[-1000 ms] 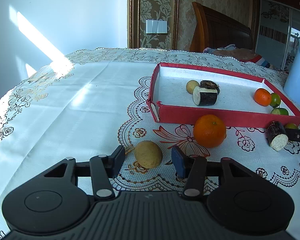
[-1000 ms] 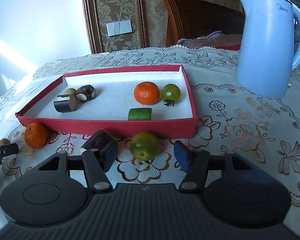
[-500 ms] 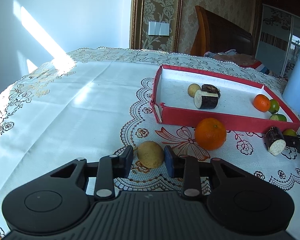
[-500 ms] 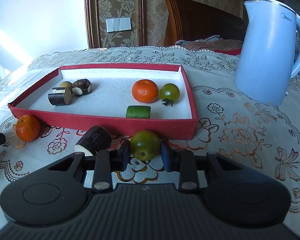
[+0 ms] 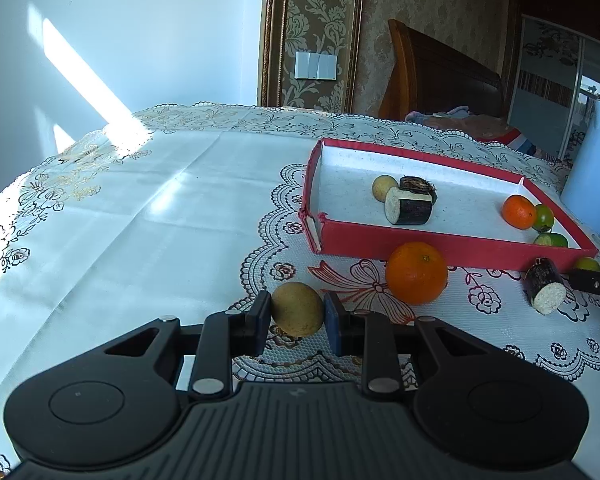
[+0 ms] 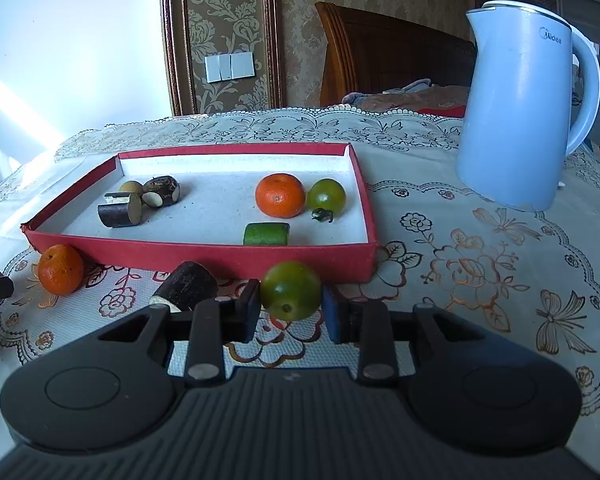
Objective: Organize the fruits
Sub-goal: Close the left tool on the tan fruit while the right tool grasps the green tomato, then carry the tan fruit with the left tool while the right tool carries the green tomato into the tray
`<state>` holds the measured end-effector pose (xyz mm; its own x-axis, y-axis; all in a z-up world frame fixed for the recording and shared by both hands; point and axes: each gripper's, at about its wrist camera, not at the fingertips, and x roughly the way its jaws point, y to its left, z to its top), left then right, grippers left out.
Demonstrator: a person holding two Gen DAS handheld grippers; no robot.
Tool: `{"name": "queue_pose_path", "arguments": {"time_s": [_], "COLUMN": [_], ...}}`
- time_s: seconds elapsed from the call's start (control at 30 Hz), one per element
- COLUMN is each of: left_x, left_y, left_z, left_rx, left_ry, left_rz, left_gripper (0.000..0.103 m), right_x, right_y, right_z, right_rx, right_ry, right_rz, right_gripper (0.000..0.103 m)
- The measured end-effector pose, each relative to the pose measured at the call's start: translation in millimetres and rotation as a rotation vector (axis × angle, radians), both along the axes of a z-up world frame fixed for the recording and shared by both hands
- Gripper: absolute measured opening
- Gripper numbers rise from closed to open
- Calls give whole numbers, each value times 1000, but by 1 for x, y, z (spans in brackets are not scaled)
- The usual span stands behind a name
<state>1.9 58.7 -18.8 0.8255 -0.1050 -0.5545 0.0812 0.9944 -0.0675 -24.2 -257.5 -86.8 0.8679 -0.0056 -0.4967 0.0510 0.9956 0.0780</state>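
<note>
Left wrist view: yellow-brown fruit (image 5: 297, 309), low centre on the lace-covered bench (image 5: 140, 220), is pinched by the left claw (image 5: 296, 320). Right claw (image 6: 290, 306) clamps the green tomato (image 6: 291, 290). Lift both straight up, clearing the red tray (image 6: 204, 254) wall before lowering inside.

We see left wrist view low over tablecloth (image 5: 140, 216), facing red tray (image 5: 440, 246) from its left end. Right wrist view, equally close, faces tray (image 6: 196, 254) long side, blue kettle (image 6: 516, 120) right. We find tray, loose orange (image 5: 416, 272) (image 6: 60, 269) shared.
</note>
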Motion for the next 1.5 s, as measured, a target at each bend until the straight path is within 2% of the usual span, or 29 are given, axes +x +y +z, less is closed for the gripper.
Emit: {"name": "queue_pose_path", "arguments": {"time_s": [0.17, 0.37, 0.57, 0.83, 1.3, 1.5], "left_x": [1, -6, -9, 13, 55, 71], "left_y": [-2, -22, -45, -90, -132, -136], "left_z": [0, 2, 16, 32, 35, 30], "left_rx": [14, 75, 90, 124, 149, 151], "left_ry": [8, 8, -14, -72, -116, -100], "left_rz": [5, -18, -41, -85, -85, -74], "left_gripper": [28, 28, 28, 28, 28, 28], "right_x": [-3, -8, -13, -12, 33, 54], "right_y": [3, 7, 11, 17, 12, 7], "right_z": [2, 4, 9, 18, 33, 31], "right_rx": [-18, -37, -50, -65, -72, -59], "right_ry": [-17, -45, -65, -75, -82, -60], "right_rz": [3, 5, 20, 55, 22, 2], "right_gripper": [30, 30, 30, 30, 30, 30]}}
